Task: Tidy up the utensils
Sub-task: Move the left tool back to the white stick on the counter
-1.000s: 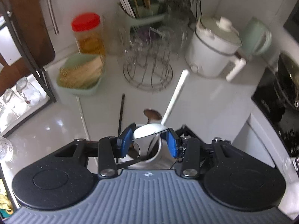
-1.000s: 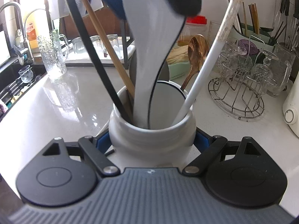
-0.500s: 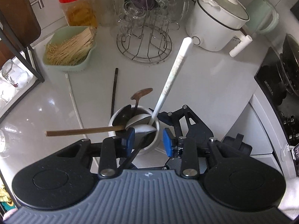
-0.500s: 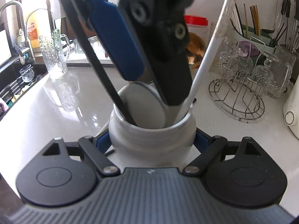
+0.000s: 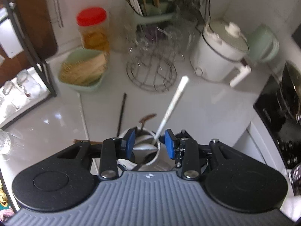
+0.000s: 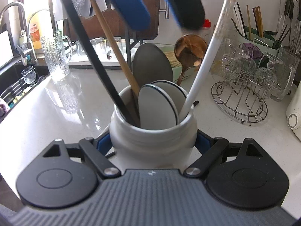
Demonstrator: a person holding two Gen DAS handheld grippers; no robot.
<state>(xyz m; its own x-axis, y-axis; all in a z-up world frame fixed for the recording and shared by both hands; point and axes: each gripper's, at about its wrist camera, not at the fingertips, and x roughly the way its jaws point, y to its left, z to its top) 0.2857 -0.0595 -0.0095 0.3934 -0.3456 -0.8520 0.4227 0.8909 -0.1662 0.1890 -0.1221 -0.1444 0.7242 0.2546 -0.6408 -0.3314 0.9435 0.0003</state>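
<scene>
Crock [image 6: 152,135], white ceramic, stood on the pale counter [image 6: 56,113] and was clamped at its lower body by the right gripper [image 6: 152,144], one blue pad pressed to each side. Inside it stood a white-handled utensil [image 6: 205,60] leaning right, a black-handled one [image 6: 90,52] and a wooden-handled one [image 6: 111,37] leaning left, two white spoons with dark rims [image 6: 158,107], a grey spoon [image 6: 152,66] and a copper-coloured spoon [image 6: 190,52]. The left gripper [image 5: 149,144] hovered directly above the crock's mouth, its jaws apart and opening, with nothing pinched between the pads; its blue fingers [image 6: 129,5] filled the top of the right wrist view. A black chopstick [image 5: 121,111] and a white one [image 5: 83,116] lay flat on the counter beyond the crock. Toward the counter's back edge stood a wire glass rack [image 5: 152,71], a green tray of wooden sticks [image 5: 82,71], a red-lidded jar [image 5: 93,30] and a white cooker [image 5: 220,52]. The left wrist view was motion-blurred, so finer detail there was uncertain.
</scene>
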